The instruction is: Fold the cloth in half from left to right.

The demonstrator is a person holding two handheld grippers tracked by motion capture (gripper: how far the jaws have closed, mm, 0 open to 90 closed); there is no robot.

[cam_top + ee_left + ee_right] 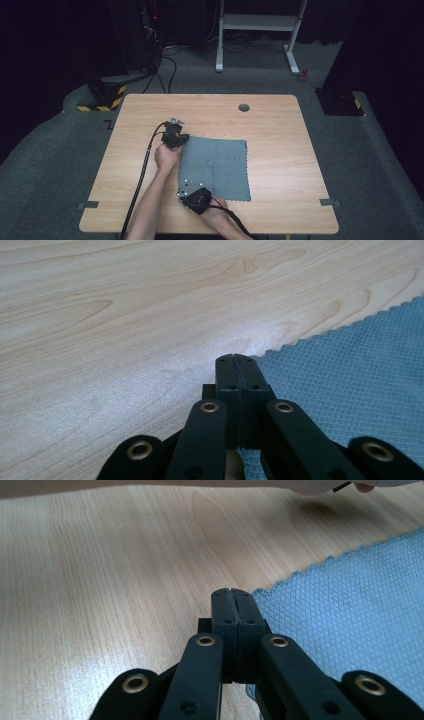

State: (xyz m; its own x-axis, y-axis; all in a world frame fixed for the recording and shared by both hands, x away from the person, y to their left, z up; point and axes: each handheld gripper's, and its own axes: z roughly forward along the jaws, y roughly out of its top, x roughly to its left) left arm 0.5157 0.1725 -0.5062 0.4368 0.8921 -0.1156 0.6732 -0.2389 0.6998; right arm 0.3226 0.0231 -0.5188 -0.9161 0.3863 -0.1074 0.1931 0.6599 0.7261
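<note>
High view: a grey-blue cloth (216,167) lies flat mid-table (280,125), w/ the left gripper (173,140) at its far-left corner and the right gripper (192,196) at its near-left corner. Left gripper view: jaws pressed together at the cloth's (360,375) scalloped edge; can't tell if fabric is pinched. Right gripper view: jaws likewise closed tight at a cloth (350,610) corner, grip unclear.

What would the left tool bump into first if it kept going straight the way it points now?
Probably only bare table. The left tool, shut at the grey cloth's corner, points across open wood; the cloth's edge runs off to one side. Depth is hard to judge.
</note>
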